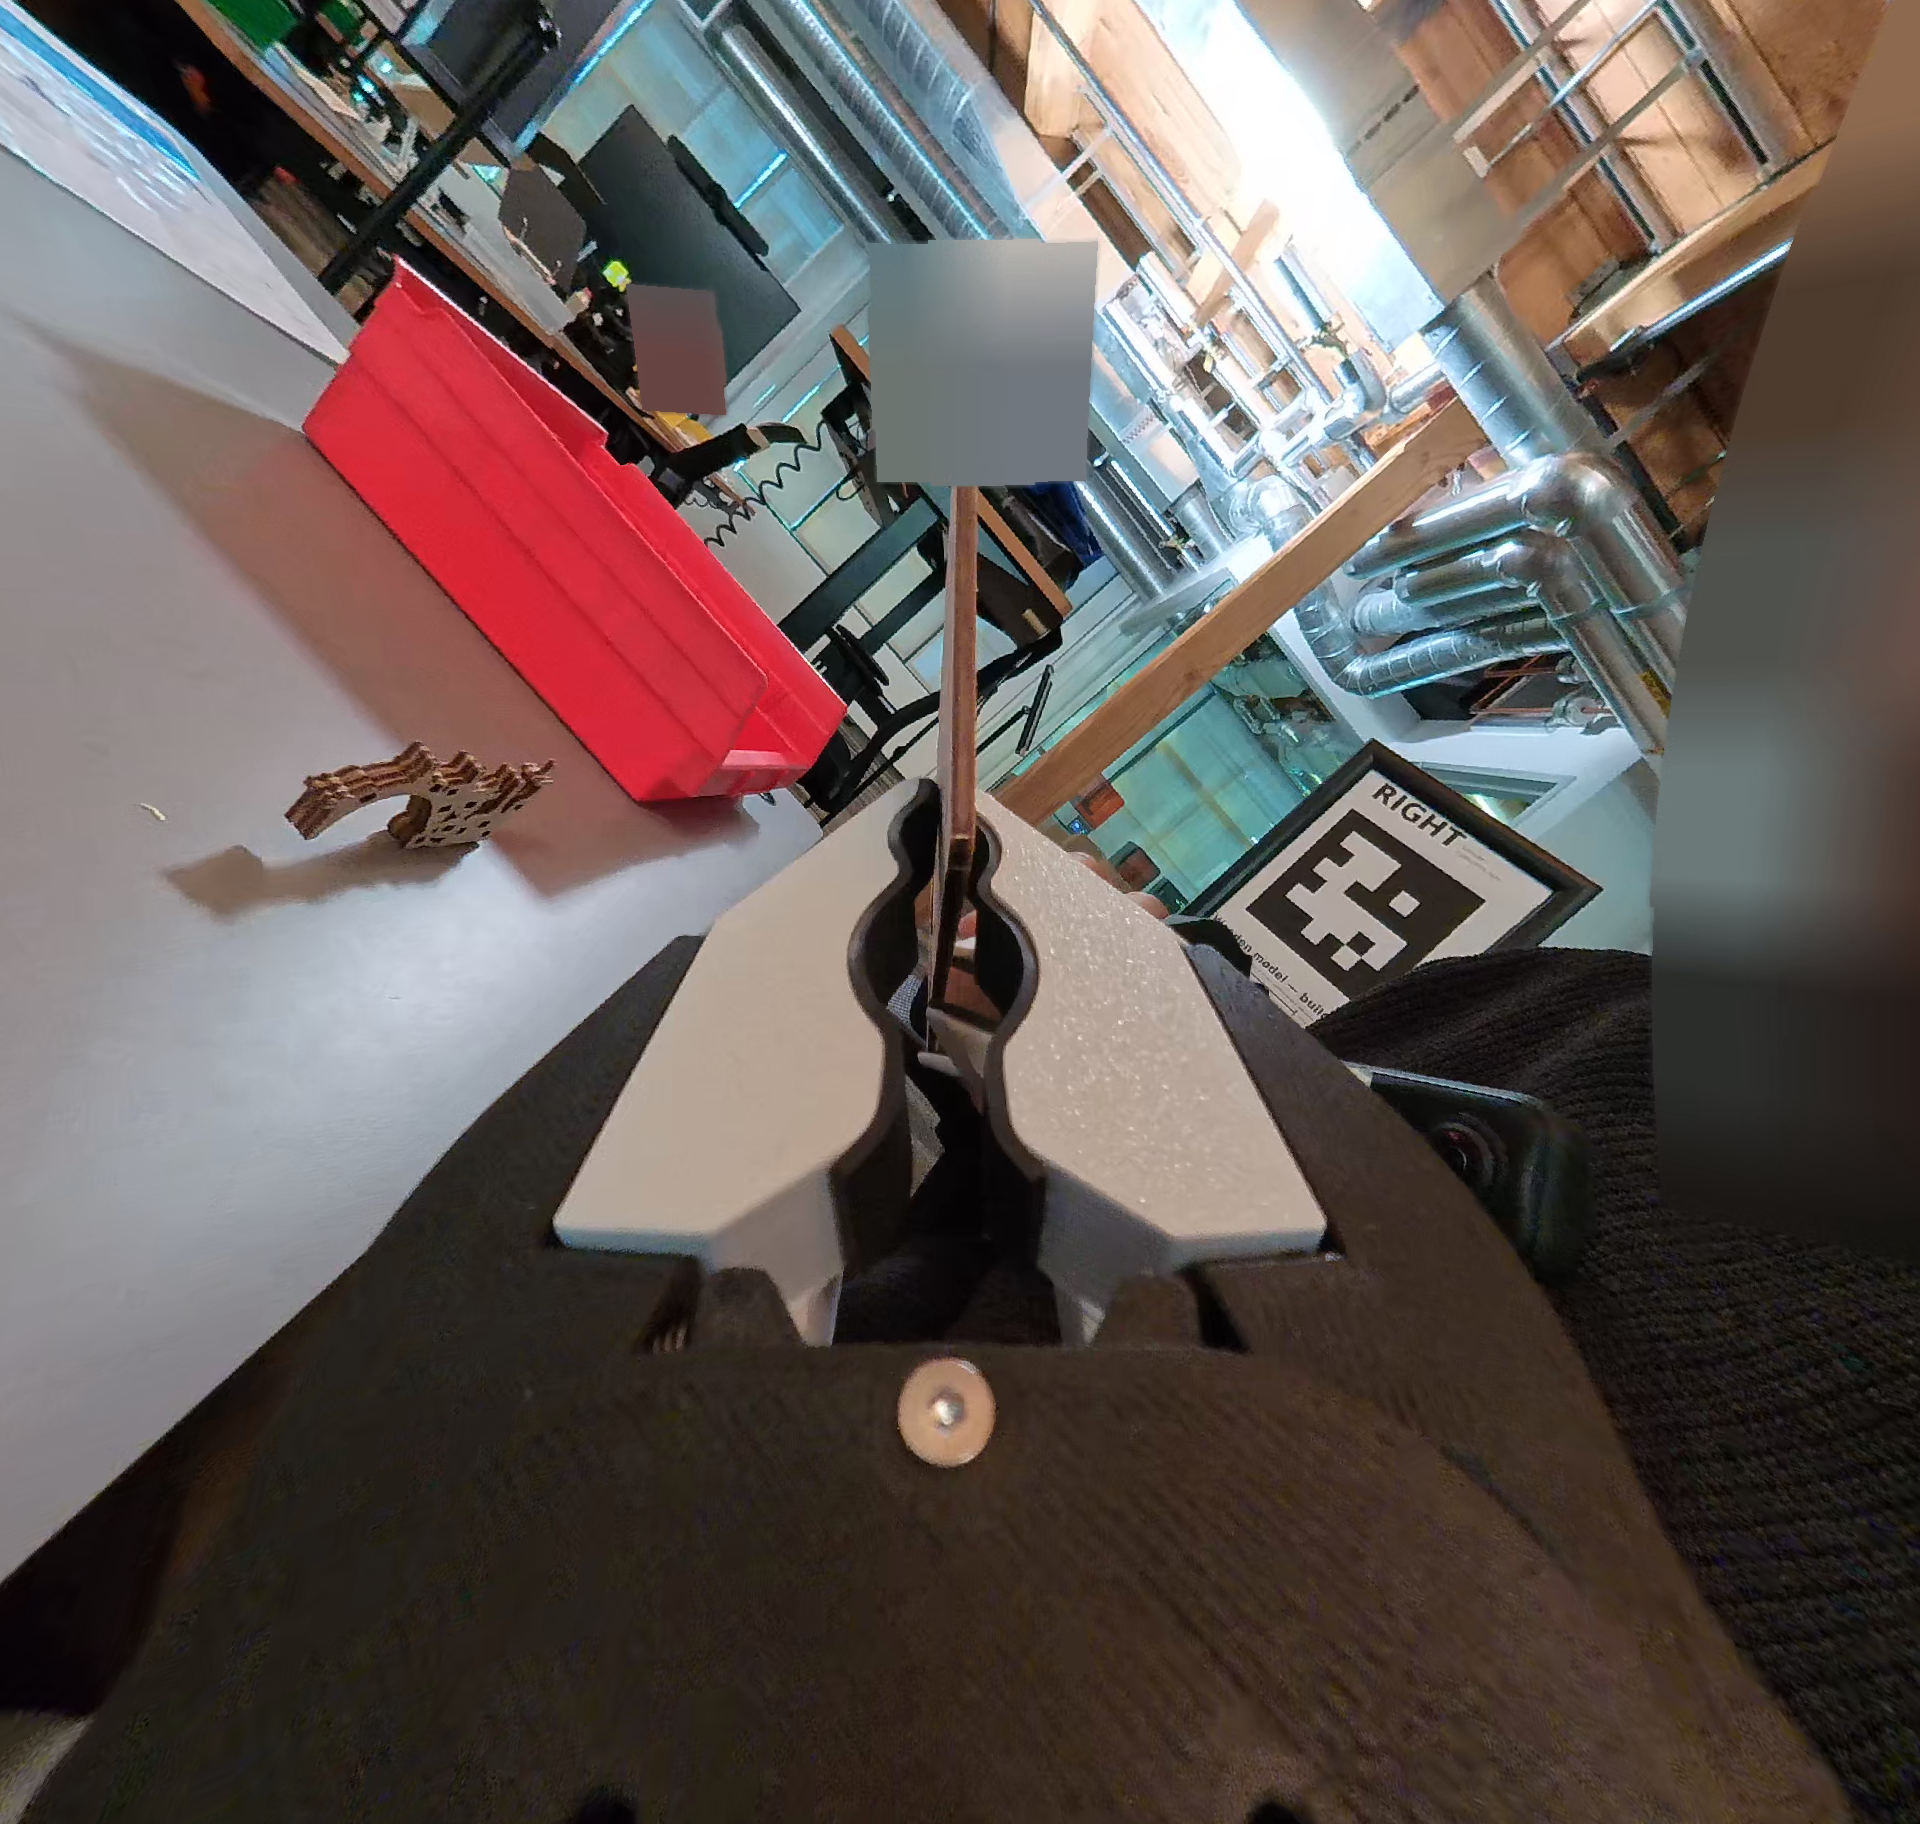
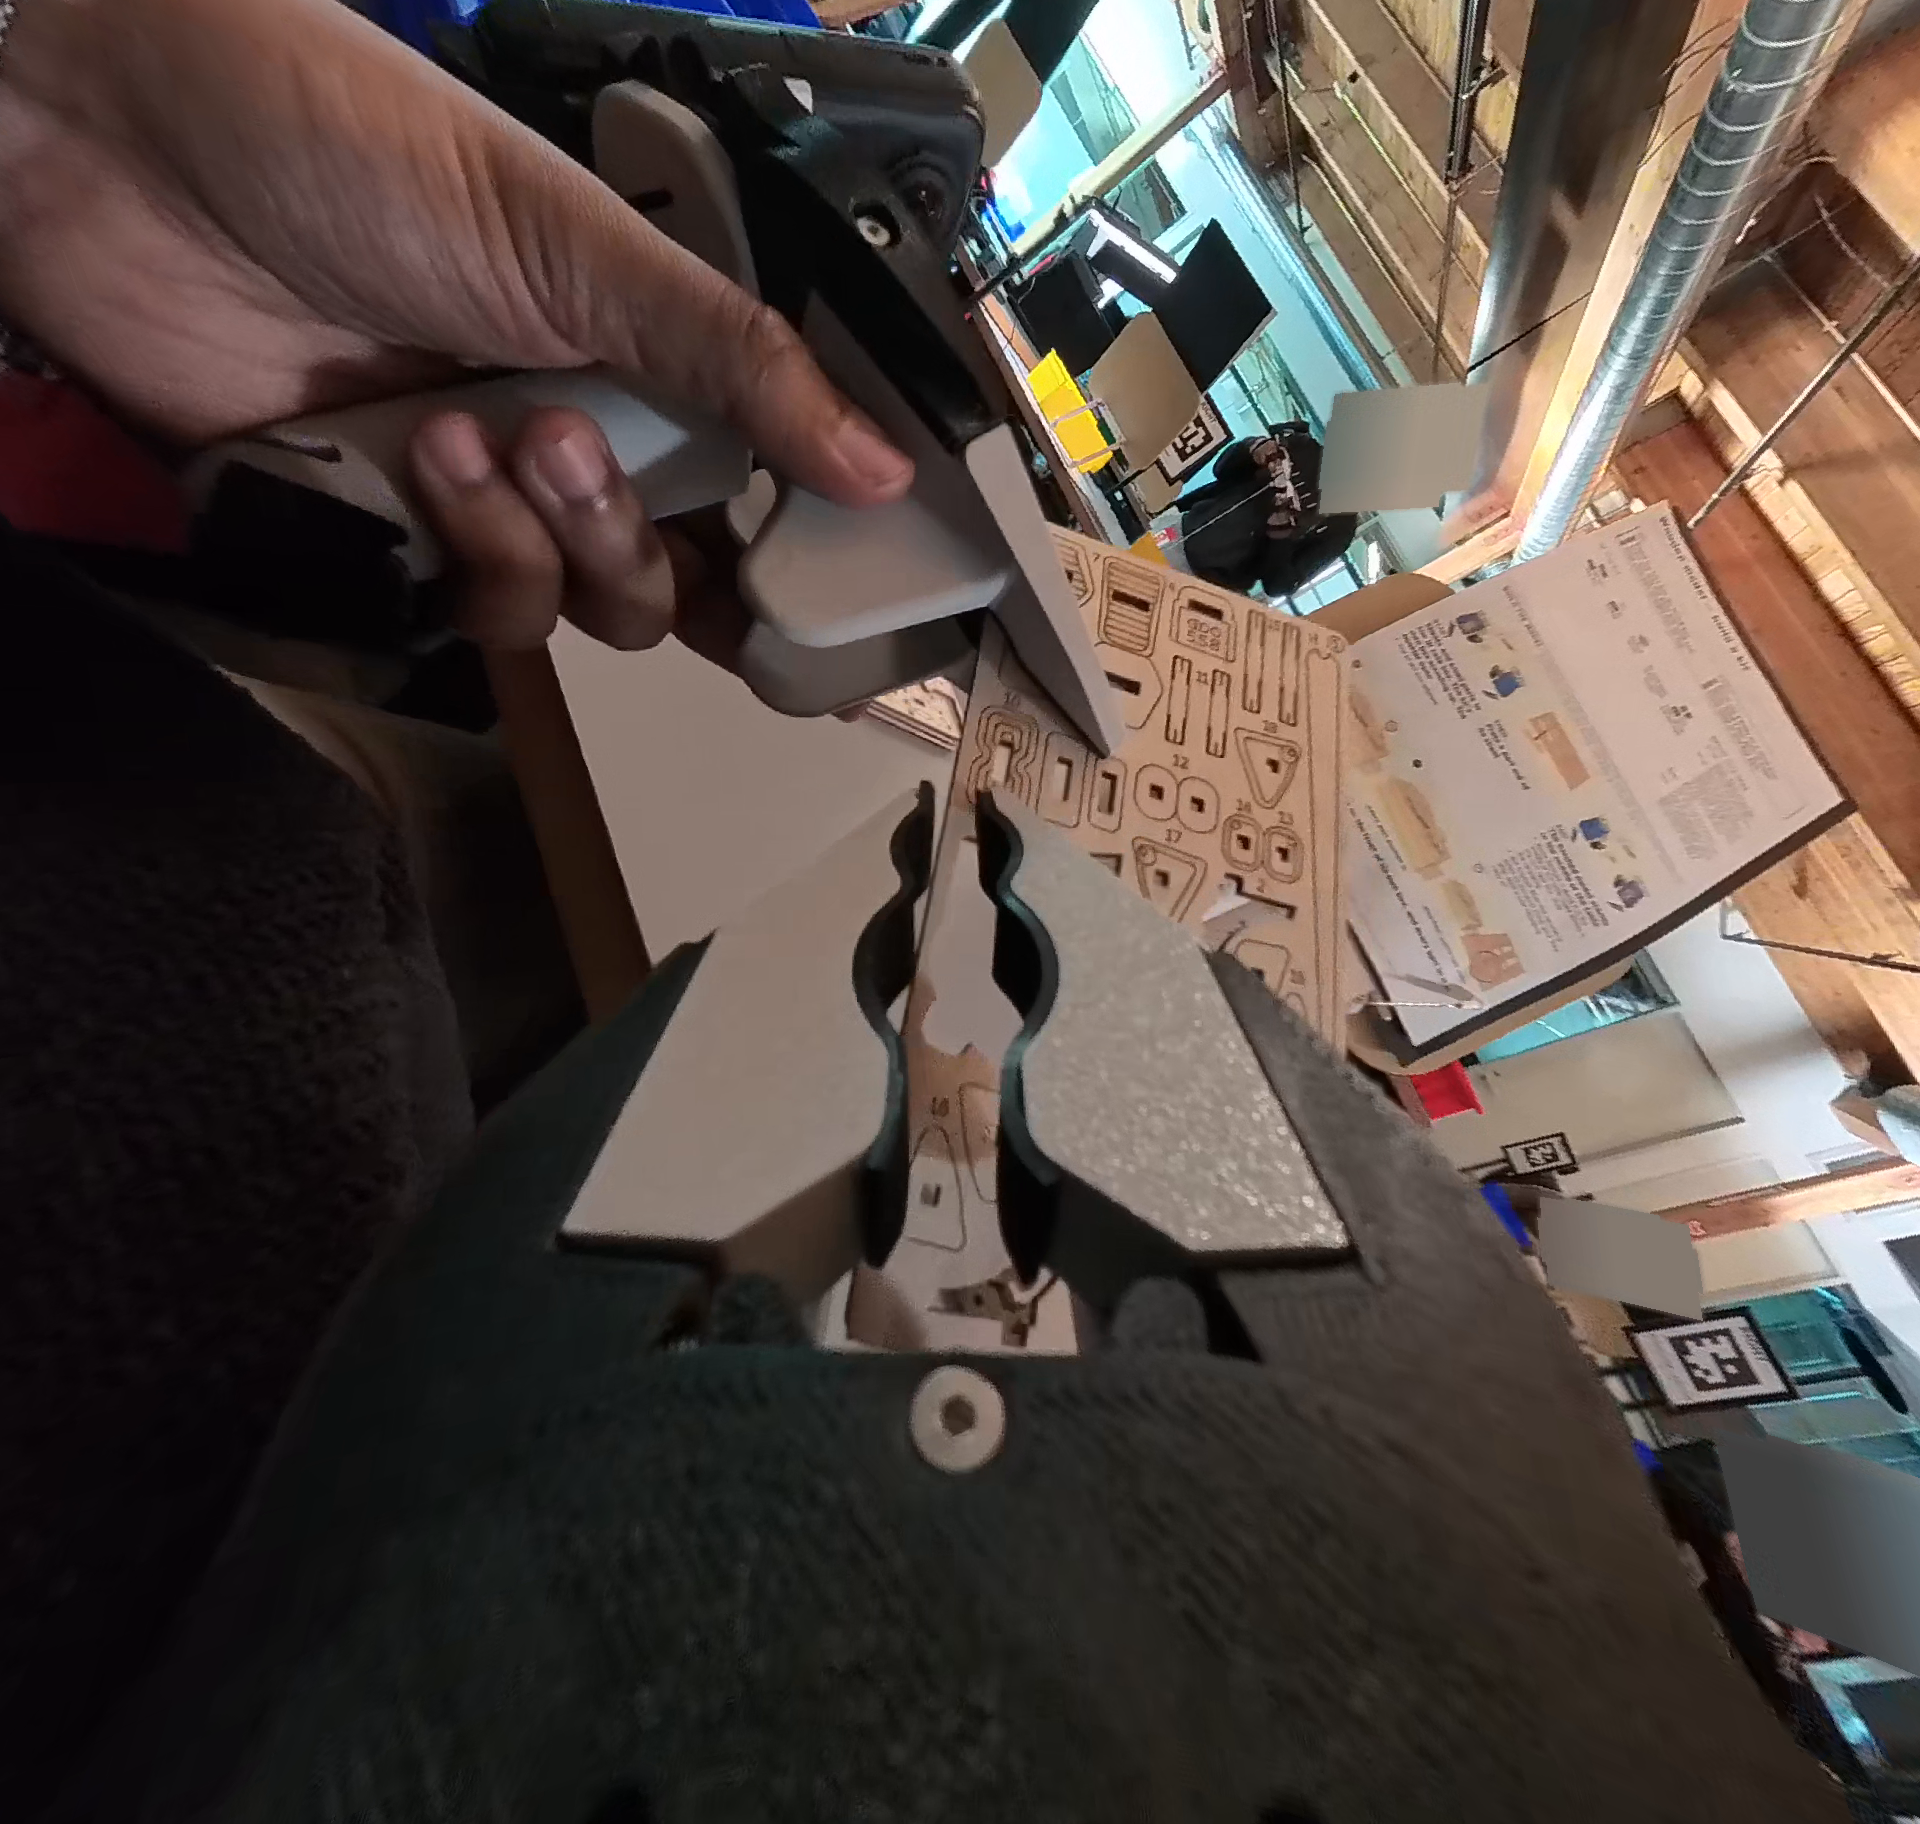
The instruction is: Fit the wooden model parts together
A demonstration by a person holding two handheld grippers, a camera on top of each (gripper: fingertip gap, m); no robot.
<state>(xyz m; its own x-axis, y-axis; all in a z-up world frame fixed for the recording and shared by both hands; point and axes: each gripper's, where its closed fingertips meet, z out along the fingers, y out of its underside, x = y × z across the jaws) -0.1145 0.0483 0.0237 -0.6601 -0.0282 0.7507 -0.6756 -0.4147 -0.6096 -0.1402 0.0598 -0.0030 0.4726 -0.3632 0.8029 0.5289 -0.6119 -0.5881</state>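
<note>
A thin laser-cut wooden sheet [image 2: 1195, 766] of outlined model parts is held up off the table. My left gripper [image 1: 961, 818] is shut on it, and in the left wrist view the sheet [image 1: 961, 652] shows edge-on, rising from the jaws. In the right wrist view a hand holds the left gripper [image 2: 1039, 673], clamped on the sheet's upper left. My right gripper [image 2: 954, 803] hovers at the sheet's left edge, its jaws a narrow gap apart with nothing clamped between them. A small assembled wooden piece [image 1: 421, 798] lies on the grey table [image 1: 208, 1047].
A red bin [image 1: 561, 548] stands on the table beyond the wooden piece. An instruction sheet on a board [image 2: 1579, 756] leans behind the wooden sheet. The right gripper's marker plate [image 1: 1371, 881] is close on the right. A dark sleeve [image 2: 208, 943] fills the left. Less than 4 cm separates the two grippers' tips.
</note>
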